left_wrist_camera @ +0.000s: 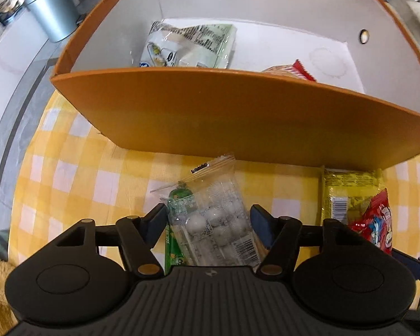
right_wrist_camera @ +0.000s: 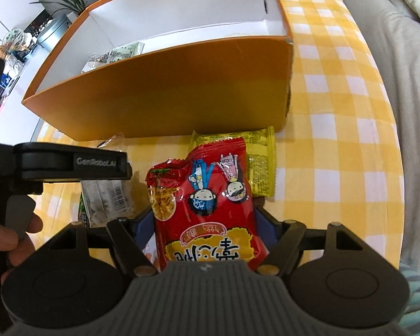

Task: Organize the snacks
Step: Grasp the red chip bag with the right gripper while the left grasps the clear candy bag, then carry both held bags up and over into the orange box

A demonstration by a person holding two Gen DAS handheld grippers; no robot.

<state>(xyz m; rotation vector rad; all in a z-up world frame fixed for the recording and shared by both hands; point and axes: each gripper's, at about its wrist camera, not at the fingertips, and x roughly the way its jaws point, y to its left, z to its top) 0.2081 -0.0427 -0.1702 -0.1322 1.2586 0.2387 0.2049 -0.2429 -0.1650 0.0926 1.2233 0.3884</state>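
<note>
1. The left gripper (left_wrist_camera: 208, 224) points down over a clear packet of white round sweets (left_wrist_camera: 218, 218) lying on the yellow checked cloth (left_wrist_camera: 70, 173). The jaws straddle it, apparently released; the left pad sits close and contact is unclear.
2. The right gripper (right_wrist_camera: 204, 224) brackets a red snack bag (right_wrist_camera: 207, 207); I cannot tell whether the pads press.
3. Both packs look light, crinkly and slippery — likely fragile inside, so pinch mid-body across the width, gently.
4. Just beyond lies a yellow packet (right_wrist_camera: 261, 162).
5. Farther off, the orange box (left_wrist_camera: 238, 117) already holds a green-and-white packet (left_wrist_camera: 190, 46).
</note>
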